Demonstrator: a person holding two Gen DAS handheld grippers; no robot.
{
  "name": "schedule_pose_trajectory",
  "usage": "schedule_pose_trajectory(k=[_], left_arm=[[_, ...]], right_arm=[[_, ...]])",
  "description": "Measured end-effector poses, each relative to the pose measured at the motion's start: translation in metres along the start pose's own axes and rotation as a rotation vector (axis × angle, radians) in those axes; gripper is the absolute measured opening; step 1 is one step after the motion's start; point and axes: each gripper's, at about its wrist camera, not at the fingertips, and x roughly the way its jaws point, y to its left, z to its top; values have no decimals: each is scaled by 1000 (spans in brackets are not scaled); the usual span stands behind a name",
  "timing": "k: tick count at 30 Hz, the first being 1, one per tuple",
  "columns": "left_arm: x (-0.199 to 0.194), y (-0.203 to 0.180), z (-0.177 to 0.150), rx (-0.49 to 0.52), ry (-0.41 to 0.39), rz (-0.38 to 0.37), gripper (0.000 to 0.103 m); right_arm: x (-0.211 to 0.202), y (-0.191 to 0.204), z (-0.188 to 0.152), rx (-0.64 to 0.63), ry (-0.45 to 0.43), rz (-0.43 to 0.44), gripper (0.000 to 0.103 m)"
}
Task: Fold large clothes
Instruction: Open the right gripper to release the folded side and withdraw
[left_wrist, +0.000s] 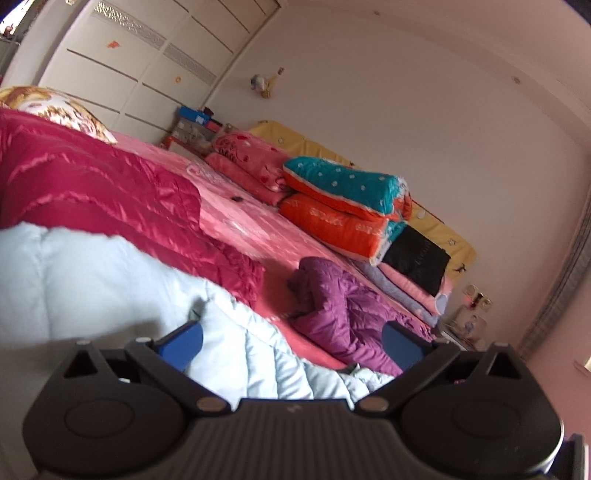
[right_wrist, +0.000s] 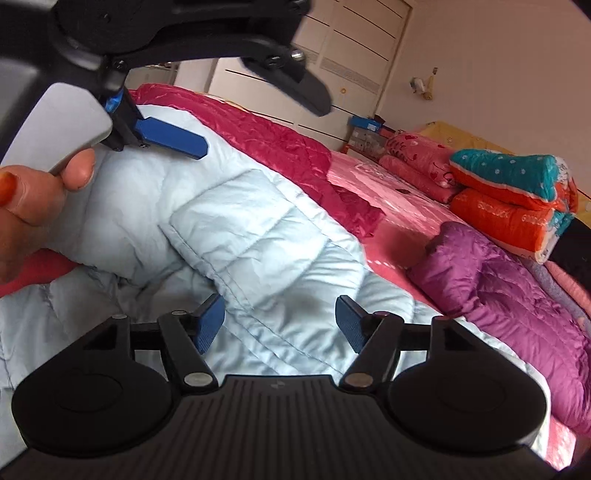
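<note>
Both grippers hang over a pale blue puffer jacket spread on a pink bed. The right gripper stands with jaws wide apart above a folded panel, pads clear of the cloth. The left gripper, held by a hand, is likewise spread, gripping nothing. Unpinned, the springy padded fold could spring back open. Beyond lie a crimson quilt, a purple jacket and stacked bedding by the wall.
</note>
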Motion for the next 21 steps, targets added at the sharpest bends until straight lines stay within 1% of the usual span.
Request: schedule_pose_trajectory(k=[2,4,5,7,10,13,14,15,17,19,21], left_arm=[[8,0,-4,5,42,11,102],[15,-2,-9,29,76,27,102],[19,-4,-12,51,96,44,102],[26,-9,-18,101,121,73,102],[36,-16,-27,191,148,129,101],[45,-19,-34,254,172,175,99],[48,-19,-36,271,185,189,97],[51,-18,-38,283,199,205,97],[57,-14,-42,287,241,241,92],[63,-6,-43,259,282,262,90],[65,0,-44,237,296,271,89]], right_arm=[[-16,-18,-8,50,12,-42,87],[-30,-41,-15,119,17,-87,95],[-35,-55,-18,156,18,-107,100],[-42,-87,-23,258,10,-147,100],[-40,-139,-33,425,9,-220,101],[-25,-178,-49,589,34,-245,100],[-19,-185,-55,637,51,-235,96],[-11,-190,-61,676,72,-225,86],[2,-193,-72,722,117,-222,76],[13,-193,-83,750,154,-221,74],[22,-188,-90,745,179,-227,74]])
